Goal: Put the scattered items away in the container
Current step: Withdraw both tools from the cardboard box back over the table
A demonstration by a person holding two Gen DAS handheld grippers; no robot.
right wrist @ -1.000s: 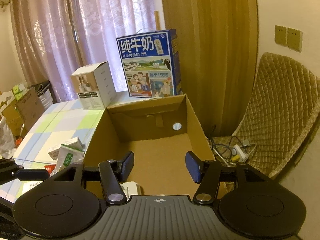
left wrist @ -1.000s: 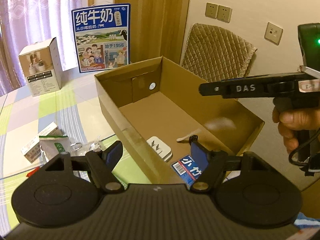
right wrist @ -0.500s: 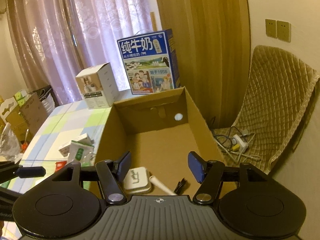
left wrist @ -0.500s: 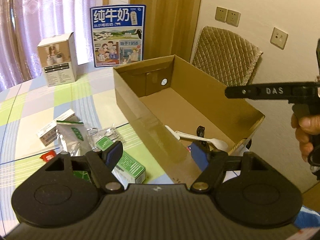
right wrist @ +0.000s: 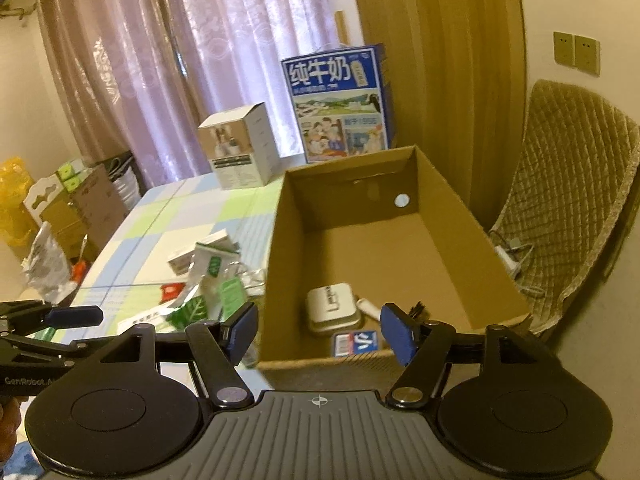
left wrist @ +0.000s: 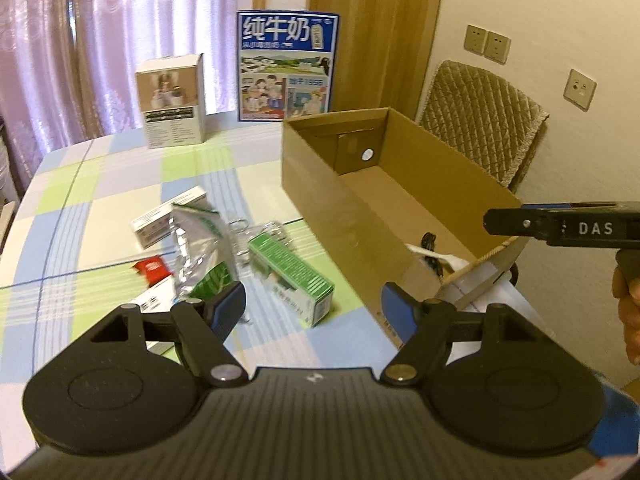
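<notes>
An open cardboard box [left wrist: 448,168] [right wrist: 460,208] stands on the table's right side. Inside it lie a white adapter [right wrist: 331,307], a white spoon [right wrist: 368,307], a black cable [left wrist: 430,240] and a blue packet [right wrist: 357,342]. Left of the box lie scattered items: a green box [left wrist: 292,274], a clear bag with green print [left wrist: 200,248], a white box [left wrist: 168,220], a red packet [left wrist: 151,270] and a metal clip [left wrist: 240,226]. My left gripper [left wrist: 314,312] is open and empty above the table, near the green box. My right gripper [right wrist: 320,332] is open and empty at the box's near end.
A blue milk carton box [left wrist: 286,66] and a white product box [left wrist: 172,100] stand at the table's far edge. A quilted chair [left wrist: 484,120] stands behind the cardboard box. Boxes and bags [right wrist: 60,208] stand on the floor left of the table.
Both grippers have drawn back from the box. The left view has swung left from the box's inside to the scattered items on the table.
</notes>
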